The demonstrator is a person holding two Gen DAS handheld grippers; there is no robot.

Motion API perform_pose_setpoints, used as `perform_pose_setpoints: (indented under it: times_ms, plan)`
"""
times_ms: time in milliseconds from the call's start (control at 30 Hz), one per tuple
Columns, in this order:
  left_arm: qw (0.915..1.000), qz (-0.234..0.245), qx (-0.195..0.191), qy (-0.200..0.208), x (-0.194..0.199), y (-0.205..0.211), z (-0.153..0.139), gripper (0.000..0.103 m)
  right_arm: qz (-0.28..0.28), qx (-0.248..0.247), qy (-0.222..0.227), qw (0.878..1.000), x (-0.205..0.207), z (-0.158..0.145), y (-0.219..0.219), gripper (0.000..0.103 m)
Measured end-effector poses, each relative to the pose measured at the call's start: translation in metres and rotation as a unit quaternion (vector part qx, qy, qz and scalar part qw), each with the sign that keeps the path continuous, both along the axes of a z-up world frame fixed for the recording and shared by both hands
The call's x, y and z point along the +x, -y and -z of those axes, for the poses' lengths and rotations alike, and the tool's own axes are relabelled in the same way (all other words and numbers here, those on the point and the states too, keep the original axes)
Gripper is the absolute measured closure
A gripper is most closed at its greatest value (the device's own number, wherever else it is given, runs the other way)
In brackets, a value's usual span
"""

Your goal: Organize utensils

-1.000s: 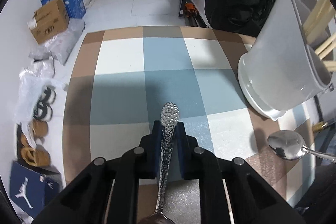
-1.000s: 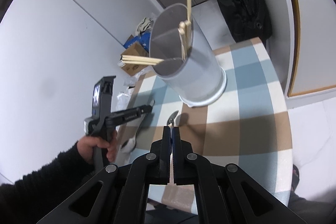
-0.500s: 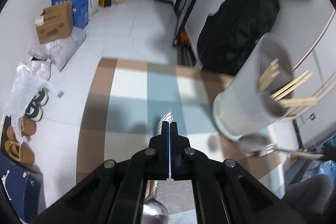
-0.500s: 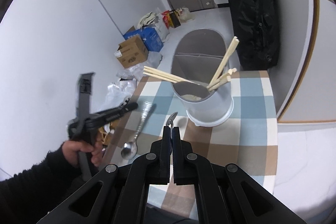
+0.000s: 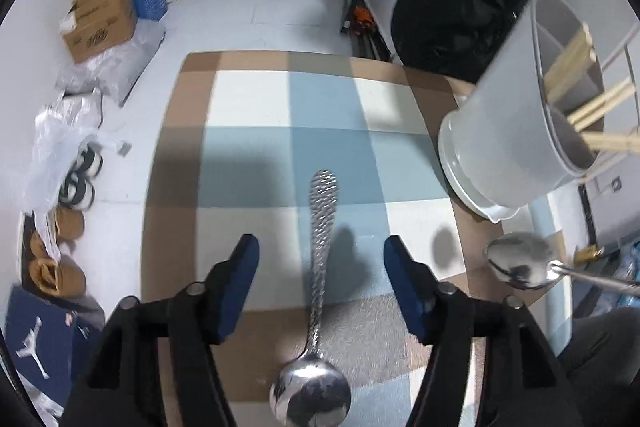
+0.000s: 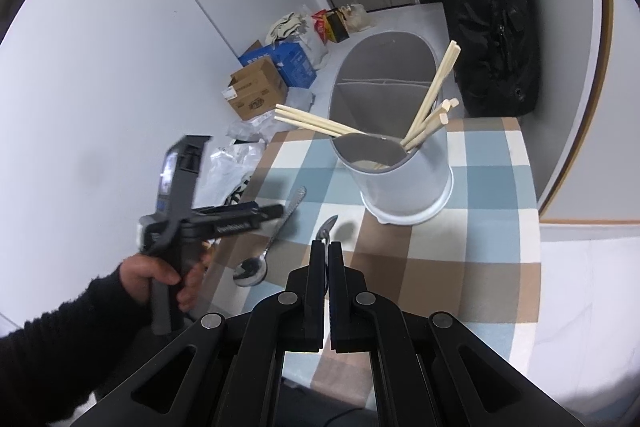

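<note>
Between the spread fingers of the left gripper point(image 5: 321, 255), whose jaws have just been opening, a hammered-handle spoon point(image 5: 320, 267) lies untouched on the checkered tablecloth point(image 5: 256, 107); the right gripper point(image 6: 325, 247) pinches a second spoon point(image 5: 520, 265).

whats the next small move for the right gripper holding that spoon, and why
Probably carry the smooth spoon up over the white holder and lower it into a compartment without chopsticks. The right gripper is shut on it just short of the holder; the left gripper, jaws just opened, has the textured spoon lying loose between them.
</note>
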State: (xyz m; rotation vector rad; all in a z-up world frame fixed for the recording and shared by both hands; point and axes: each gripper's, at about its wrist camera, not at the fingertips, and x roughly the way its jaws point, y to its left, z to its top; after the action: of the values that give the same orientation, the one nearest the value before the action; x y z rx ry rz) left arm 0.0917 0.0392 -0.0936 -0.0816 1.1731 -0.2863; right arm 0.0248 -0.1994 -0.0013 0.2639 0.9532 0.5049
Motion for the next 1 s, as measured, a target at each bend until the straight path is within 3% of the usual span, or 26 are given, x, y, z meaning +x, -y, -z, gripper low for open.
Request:
perform_pose_setpoints:
  times_ms: [100,167,267,333,400,700,1000]
  plan:
    - [0.9973,0.018,0.071,-0.008,0.010,0.016,0.012,0.043,-0.003,0.005,0.007,1.000,0.000,-0.004,0.003,0.102]
    - [0.9952,0.024,0.094,-0.013,0.017,0.020,0.019,0.043,-0.006,0.012,0.010,1.000,0.000,-0.005,0.004,0.102]
    - [0.9944,0.035,0.099,0.008,0.017,0.023,0.016,0.045,-0.009,0.023,0.011,1.000,0.001,-0.003,0.007,0.102]
    - [0.9951,0.041,0.090,0.005,0.015,0.021,0.012,0.061,-0.008,0.031,0.008,0.999,0.002,0.000,0.010,0.102]
    - [0.9947,0.052,0.088,0.009,0.010,0.021,0.009,0.091,-0.006,0.039,0.005,0.999,0.002,0.003,0.013,0.102]
    - [0.9967,0.034,0.070,0.022,0.004,0.020,0.005,0.092,0.009,0.059,0.000,0.998,0.003,0.008,0.029,0.102]
    - [0.9967,0.017,0.015,0.077,-0.015,0.012,-0.033,0.092,0.004,0.047,0.009,0.999,0.005,-0.003,0.028,0.102]
